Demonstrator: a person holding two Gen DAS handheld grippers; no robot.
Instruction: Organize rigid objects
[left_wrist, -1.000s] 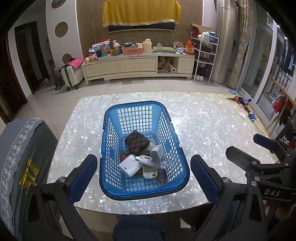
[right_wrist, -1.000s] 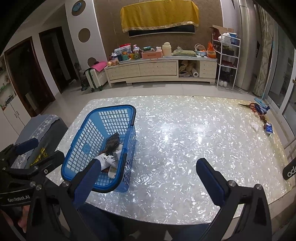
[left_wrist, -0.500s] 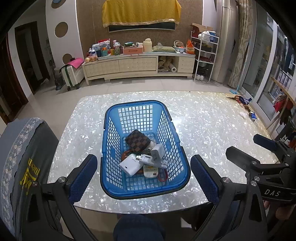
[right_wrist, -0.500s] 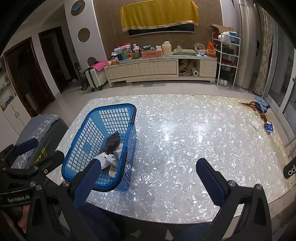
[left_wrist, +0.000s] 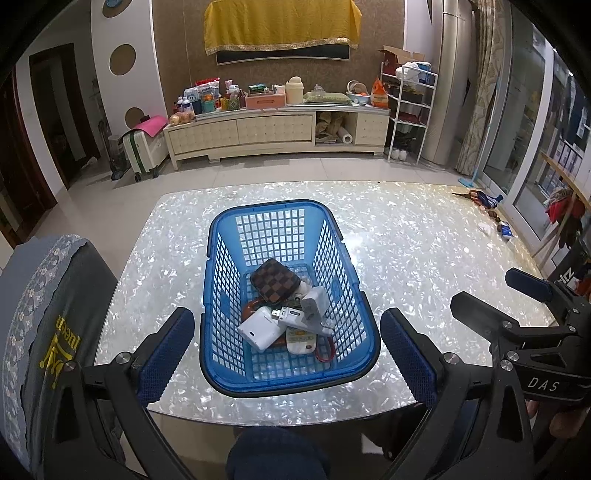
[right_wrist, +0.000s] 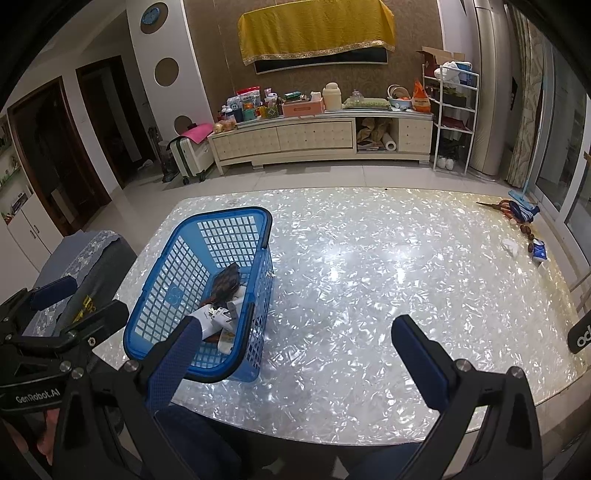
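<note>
While both grippers hang above the near table edge, very little differs from the views a second ago: the blue basket (left_wrist: 290, 295) sits a shade higher and nearer in both wrist views, which reads as a small camera drift, not a shift of the basket itself. The left gripper (left_wrist: 286, 350) has its fingers spread wide, straddling the basket's near end, nothing between them. The right gripper (right_wrist: 299, 354) is likewise spread and empty, over bare table (right_wrist: 369, 277) just right of the basket. Contents are unchanged in arrangement: checkered wallet (left_wrist: 274, 282), white charger (left_wrist: 314, 301), USB stick (left_wrist: 287, 315), white box (left_wrist: 258, 328) and a remote (left_wrist: 301, 341) heaped at the basket's near half. Judgement: no object has been transferred in this interval. The heap fits either items gathered in, or items awaiting removal; the pictures do not settle which.
</note>
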